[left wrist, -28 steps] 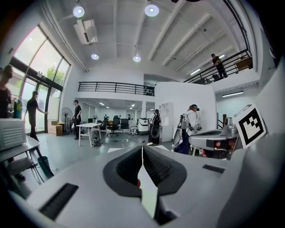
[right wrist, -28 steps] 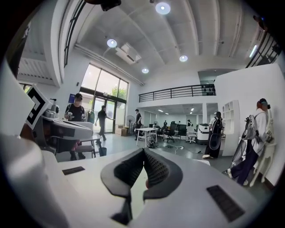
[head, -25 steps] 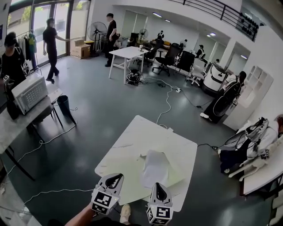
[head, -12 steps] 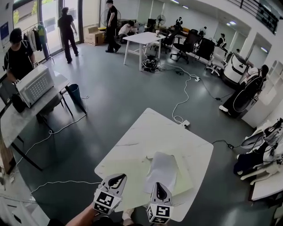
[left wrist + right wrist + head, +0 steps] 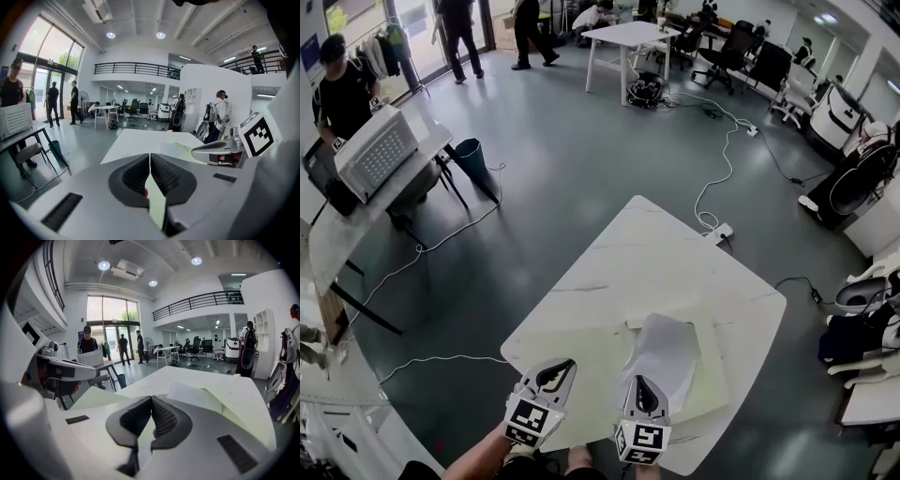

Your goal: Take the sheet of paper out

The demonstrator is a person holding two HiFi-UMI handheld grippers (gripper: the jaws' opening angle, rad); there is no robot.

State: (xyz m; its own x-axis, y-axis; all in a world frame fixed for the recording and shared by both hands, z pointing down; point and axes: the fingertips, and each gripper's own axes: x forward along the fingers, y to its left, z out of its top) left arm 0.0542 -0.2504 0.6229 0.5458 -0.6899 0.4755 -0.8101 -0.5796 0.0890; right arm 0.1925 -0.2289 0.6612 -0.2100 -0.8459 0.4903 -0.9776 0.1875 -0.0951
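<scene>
A white sheet of paper (image 5: 667,349) lies partly curled on a pale yellow-green folder (image 5: 586,349) at the near end of the white marble table (image 5: 656,248). My left gripper (image 5: 556,369) hovers over the folder's near left part, its jaws shut and empty. My right gripper (image 5: 641,384) is over the sheet's near edge, jaws also shut with nothing between them. In the left gripper view the shut jaw tips (image 5: 149,157) point across the table. In the right gripper view the sheet (image 5: 193,394) rises just beyond the shut tips (image 5: 151,399).
A long table at the left carries a white boxy appliance (image 5: 375,150), with a dark bin (image 5: 472,156) beside it. Cables (image 5: 712,187) trail over the grey floor beyond the table. Several people stand far off by the doors. Chairs and bags crowd the right side (image 5: 862,309).
Both grippers have come forward and down, from short of the table's near edge to over the folder and sheet. The table now fills more of the head view.
</scene>
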